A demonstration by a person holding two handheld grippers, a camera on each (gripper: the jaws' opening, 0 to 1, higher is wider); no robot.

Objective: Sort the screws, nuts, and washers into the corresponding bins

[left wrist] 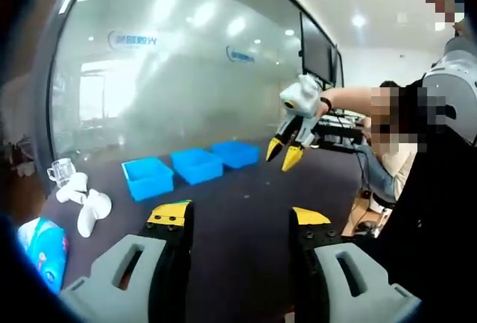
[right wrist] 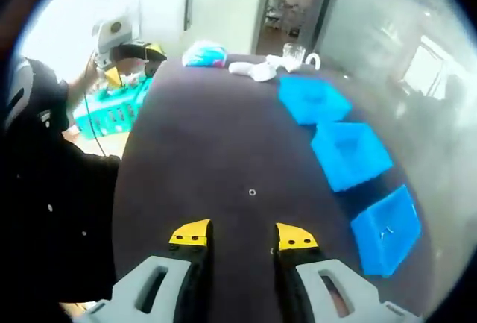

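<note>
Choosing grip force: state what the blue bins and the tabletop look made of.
The three blue bins look like moulded plastic: uniform saturated colour, thin walls, slight sheen. The tabletop reads as a dark matte surface, possibly laminate or a mat; no grain or reflection settles it.

The left tongs (left wrist: 240,217) are rising from six o'clock of the left gripper view, with the two yellow-tipped jaws standing wide apart and nothing between them. At about two o'clock of the same view the right tongs (left wrist: 282,153) are hanging in the air, tips pointing down toward seven o'clock, held by a hand (left wrist: 325,104) on an outstretched arm. In the right gripper view the right tongs (right wrist: 243,235) are standing at six o'clock, jaws parted a little less and gripping nothing. At ten o'clock there, the left tongs (right wrist: 123,58) are showing small, held by a hand (right wrist: 91,71); their jaws are too small to judge.
</note>
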